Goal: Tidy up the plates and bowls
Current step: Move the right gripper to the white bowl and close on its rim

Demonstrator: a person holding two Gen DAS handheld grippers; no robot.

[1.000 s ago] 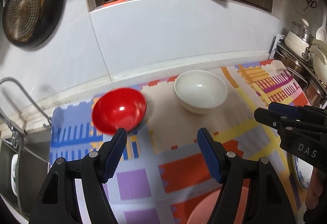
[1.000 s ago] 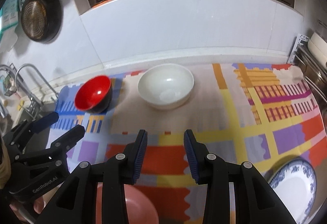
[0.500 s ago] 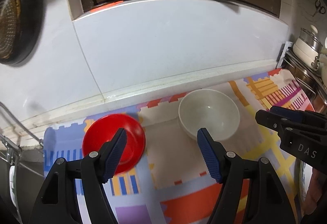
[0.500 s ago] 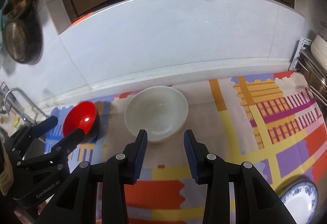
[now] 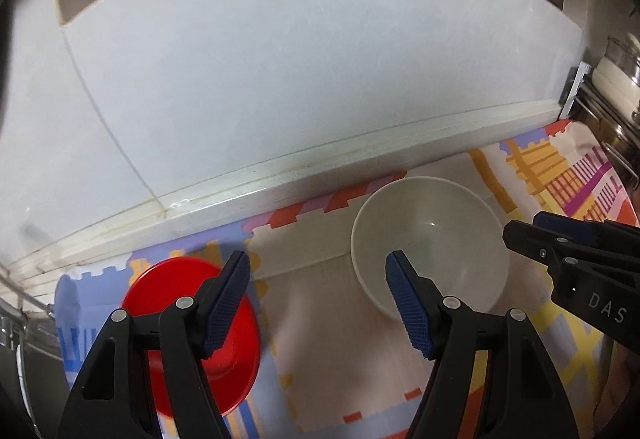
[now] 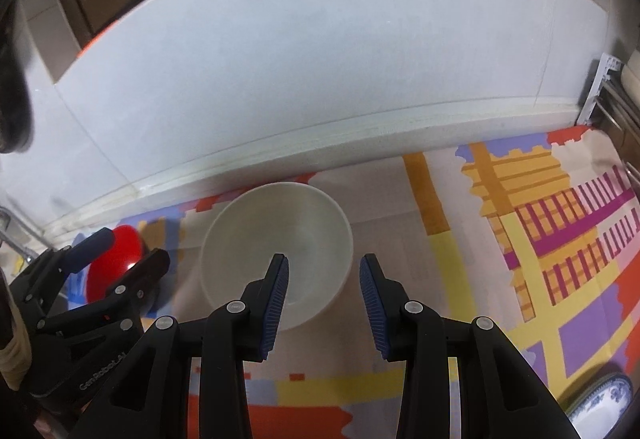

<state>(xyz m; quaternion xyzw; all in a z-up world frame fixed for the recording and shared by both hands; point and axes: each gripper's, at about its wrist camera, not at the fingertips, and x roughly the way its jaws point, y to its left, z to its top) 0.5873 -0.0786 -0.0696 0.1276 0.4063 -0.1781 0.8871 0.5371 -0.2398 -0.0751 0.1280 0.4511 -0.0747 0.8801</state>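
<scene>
my right gripper (image 6: 323, 275), open and empty, straddles the white bowl (image 6: 276, 235)'s near-right rim at lower centre; left gripper (image 5: 318, 271), open, sits between both bowls.

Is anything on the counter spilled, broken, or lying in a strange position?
Nothing stands out. The red bowl and the white bowl both sit upright and empty on the patterned mat, apart from each other, with no spill or visible damage.

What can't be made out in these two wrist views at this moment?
- Red bowl: near side covered by the left gripper's finger in the left wrist view; motion-blurred.
- Blue-patterned plate: cut off by the right wrist view's lower edge.
- White bowl's near rim: behind the right gripper's finger.
- Pots on the rack: cropped at the left view's edge.
</scene>
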